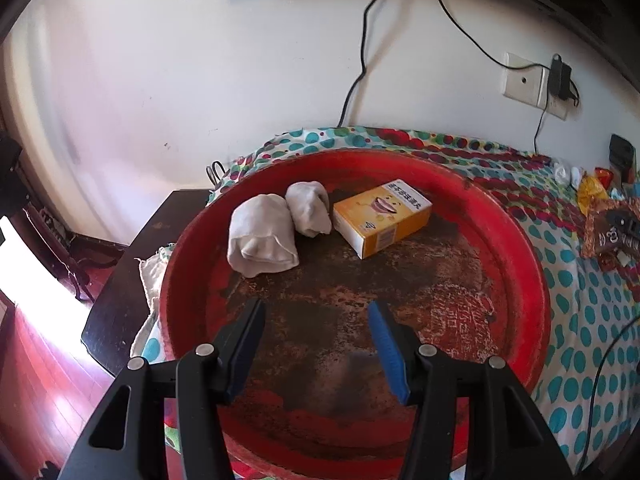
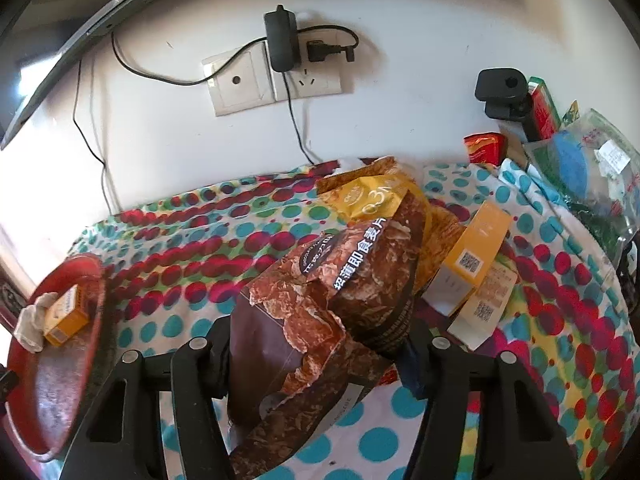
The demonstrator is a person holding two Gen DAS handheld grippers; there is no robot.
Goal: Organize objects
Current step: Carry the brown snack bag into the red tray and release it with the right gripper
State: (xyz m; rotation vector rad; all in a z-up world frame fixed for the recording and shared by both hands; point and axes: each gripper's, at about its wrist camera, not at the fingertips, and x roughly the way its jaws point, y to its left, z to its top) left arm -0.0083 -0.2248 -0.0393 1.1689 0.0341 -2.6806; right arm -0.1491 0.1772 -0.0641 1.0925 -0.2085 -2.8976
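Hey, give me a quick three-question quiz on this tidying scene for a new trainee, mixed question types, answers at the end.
1. True or false: the left gripper is holding a sock.
2. What sits in the red tray beside the two rolled grey socks? A) yellow box B) green bottle C) white mug
3. What is between the right gripper's fingers?

Key:
1. False; its jaws stand open and empty above the tray.
2. A, the yellow box.
3. The brown cereal bag, gripped near its torn top.
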